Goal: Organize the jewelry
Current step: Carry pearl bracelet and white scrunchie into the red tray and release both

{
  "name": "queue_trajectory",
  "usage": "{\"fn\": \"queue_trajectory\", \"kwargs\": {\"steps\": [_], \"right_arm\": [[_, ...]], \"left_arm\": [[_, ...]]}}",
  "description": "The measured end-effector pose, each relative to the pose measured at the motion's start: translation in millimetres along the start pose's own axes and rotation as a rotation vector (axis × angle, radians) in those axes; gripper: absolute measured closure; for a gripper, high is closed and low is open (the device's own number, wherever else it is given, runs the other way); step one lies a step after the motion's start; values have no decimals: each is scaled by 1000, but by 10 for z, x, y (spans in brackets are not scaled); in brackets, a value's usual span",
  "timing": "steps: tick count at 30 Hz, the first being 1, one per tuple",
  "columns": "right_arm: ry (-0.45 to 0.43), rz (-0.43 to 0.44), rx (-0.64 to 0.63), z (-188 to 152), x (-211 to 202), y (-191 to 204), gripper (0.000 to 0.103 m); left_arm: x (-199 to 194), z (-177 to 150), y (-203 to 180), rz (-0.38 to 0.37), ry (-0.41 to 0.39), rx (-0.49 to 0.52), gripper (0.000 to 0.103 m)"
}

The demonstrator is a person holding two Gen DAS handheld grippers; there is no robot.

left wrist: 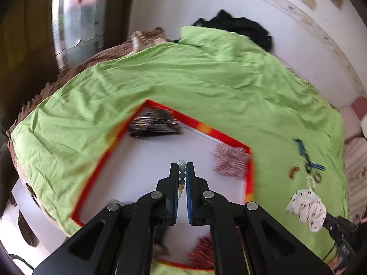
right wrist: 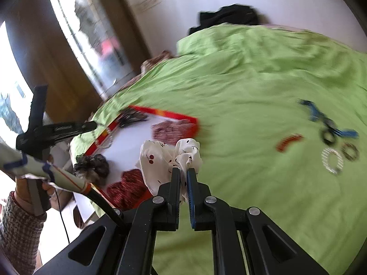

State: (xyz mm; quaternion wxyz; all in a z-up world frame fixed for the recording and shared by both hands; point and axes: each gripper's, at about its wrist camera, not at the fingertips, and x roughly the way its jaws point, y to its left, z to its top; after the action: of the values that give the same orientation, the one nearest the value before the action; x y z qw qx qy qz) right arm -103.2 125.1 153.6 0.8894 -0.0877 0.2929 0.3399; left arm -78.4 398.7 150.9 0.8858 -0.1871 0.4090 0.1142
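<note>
Two pairs of jaws are each closed on something. The left gripper [left wrist: 182,167] pinches a string of small pale round beads [left wrist: 181,171] between its pads, holding it above the white floor of the red-rimmed tray [left wrist: 195,122]. The right gripper [right wrist: 182,174] is shut on a fold of a white scrunchie [right wrist: 165,160] printed with cherries, carried over the near corner of the same tray.

Both pieces look light. The beads are hard, smooth and loose on their string — likely to slither, so a grip across the strand between beads seems safest. The scrunchie is soft gathered fabric; any bunched fold gives a secure hold, and it should drop without bouncing.

Inside the tray lie a dark bundle of hair ties [left wrist: 154,123], a pinkish speckled bundle [left wrist: 231,161], a dark gauzy scrunchie [right wrist: 93,166] and a red patterned one [right wrist: 128,189]. Out on the wrinkled green bedsheet [right wrist: 252,91] wait blue clips [right wrist: 321,119], a small red curved piece [right wrist: 289,141] and a white ribbed ring [right wrist: 332,161] — blur hides finer detail.
</note>
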Motion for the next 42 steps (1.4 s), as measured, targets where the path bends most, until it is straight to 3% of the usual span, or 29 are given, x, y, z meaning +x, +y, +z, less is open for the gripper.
{"fn": "queue_trajectory", "kwargs": {"steps": [9, 14, 18, 21, 25, 30, 35, 42], "right_arm": [[167, 101, -38, 198, 1138, 665, 96], [229, 145, -89, 116, 1439, 971, 96], [264, 147, -159, -9, 1561, 1182, 92], [246, 137, -208, -28, 1497, 1254, 77], [197, 134, -219, 7, 1282, 1261, 64], [117, 118, -214, -57, 841, 1107, 51], [80, 59, -162, -354, 456, 714, 51], [67, -40, -15, -818, 47, 4, 51]], "left_arm": [[471, 112, 455, 76, 50, -51, 98], [565, 45, 527, 109, 63, -43, 97], [517, 36, 652, 115, 56, -97, 97], [400, 41, 689, 83, 44, -117, 94], [139, 28, 631, 99, -11, -104, 71], [-245, -92, 463, 133, -87, -85, 59], [-502, -342, 148, 150, -120, -66, 53], [-693, -711, -558, 77, -111, -25, 50]]}}
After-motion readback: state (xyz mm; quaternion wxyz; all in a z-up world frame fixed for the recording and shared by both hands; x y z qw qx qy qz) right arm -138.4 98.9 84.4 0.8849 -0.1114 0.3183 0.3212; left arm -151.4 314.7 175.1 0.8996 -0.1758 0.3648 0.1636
